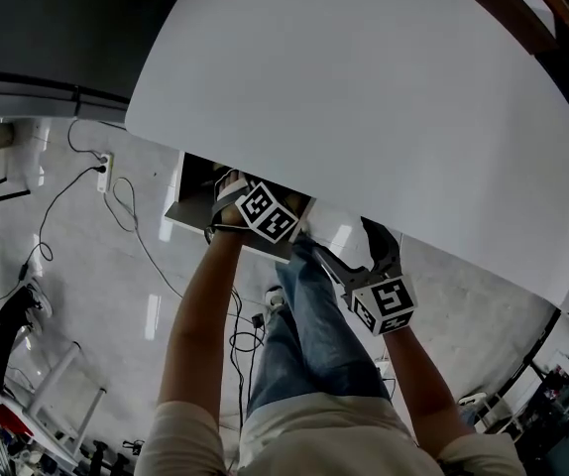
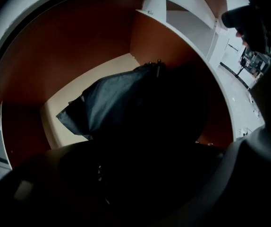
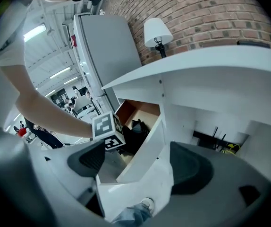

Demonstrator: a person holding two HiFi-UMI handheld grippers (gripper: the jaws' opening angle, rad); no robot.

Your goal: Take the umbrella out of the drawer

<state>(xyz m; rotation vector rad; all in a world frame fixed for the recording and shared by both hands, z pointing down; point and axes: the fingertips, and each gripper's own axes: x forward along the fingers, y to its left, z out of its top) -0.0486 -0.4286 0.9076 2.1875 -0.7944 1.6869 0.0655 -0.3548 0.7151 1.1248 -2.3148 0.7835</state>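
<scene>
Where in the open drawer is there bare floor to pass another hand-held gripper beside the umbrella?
Bare drawer floor shows beyond the umbrella, along the brown wall, and in a strip past its fabric tip. The near side is crowded: the umbrella and the left hand-held gripper fill it.

**Person.** Cream short-sleeved shirt (image 1: 314,442), blue jeans (image 1: 309,340) and a pale shoe (image 1: 276,297).

**Grippers.** The left gripper (image 1: 227,184) and right gripper (image 1: 356,249) have dark grey bodies. The left marker cube (image 1: 268,213) and right marker cube (image 1: 384,303) carry black square patterns on white faces. In the right gripper view, the broad pale grey jaws bear black oval pads (image 3: 92,159), one visibly ribbed.
</scene>
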